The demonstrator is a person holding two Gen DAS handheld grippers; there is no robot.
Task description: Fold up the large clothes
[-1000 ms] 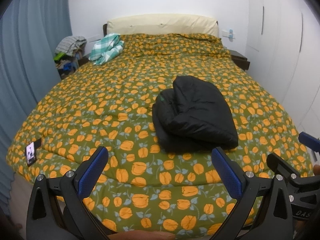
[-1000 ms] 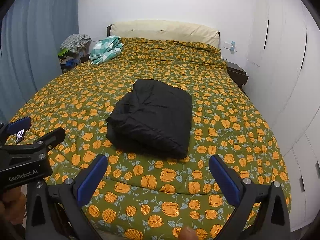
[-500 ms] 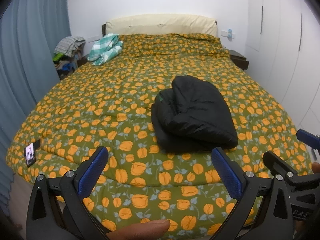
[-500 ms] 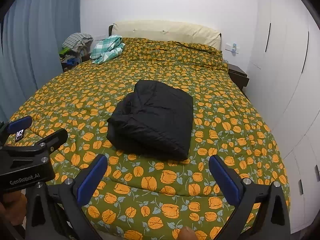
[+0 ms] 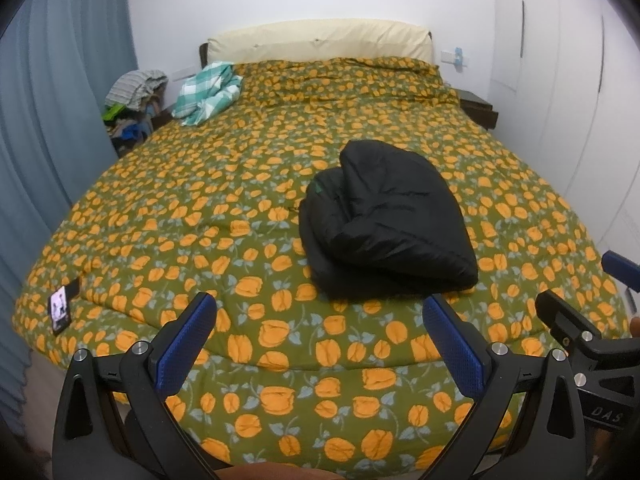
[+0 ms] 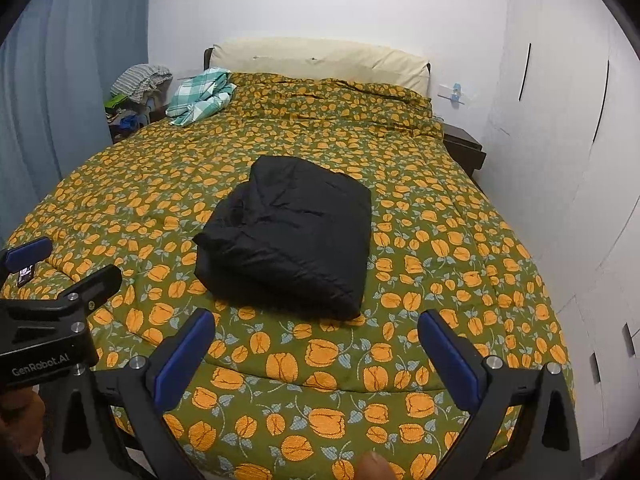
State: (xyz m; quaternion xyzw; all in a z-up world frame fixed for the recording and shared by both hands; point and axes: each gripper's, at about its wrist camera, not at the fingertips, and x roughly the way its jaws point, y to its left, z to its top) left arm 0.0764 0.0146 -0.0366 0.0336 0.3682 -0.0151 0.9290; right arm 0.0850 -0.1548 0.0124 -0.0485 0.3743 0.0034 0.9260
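Note:
A black padded jacket (image 5: 384, 220) lies folded into a thick bundle on the bed's green quilt with orange flowers (image 5: 200, 216). It also shows in the right wrist view (image 6: 292, 228). My left gripper (image 5: 320, 312) is open and empty, held above the foot of the bed, short of the jacket. My right gripper (image 6: 316, 324) is open and empty, also back from the jacket's near edge. Each gripper shows at the side of the other's view: the right one (image 5: 580, 300) and the left one (image 6: 68, 268).
A green checked cloth (image 5: 208, 92) lies at the bed's far left corner beside a cream headboard cushion (image 5: 320, 40). A clothes pile (image 5: 132, 96) and blue curtain (image 5: 48, 120) are left. A dark nightstand (image 5: 478, 108) and white wardrobe (image 6: 580, 160) are right.
Both grippers have stayed open and drifted back slightly from the bed. The folded jacket has not moved.

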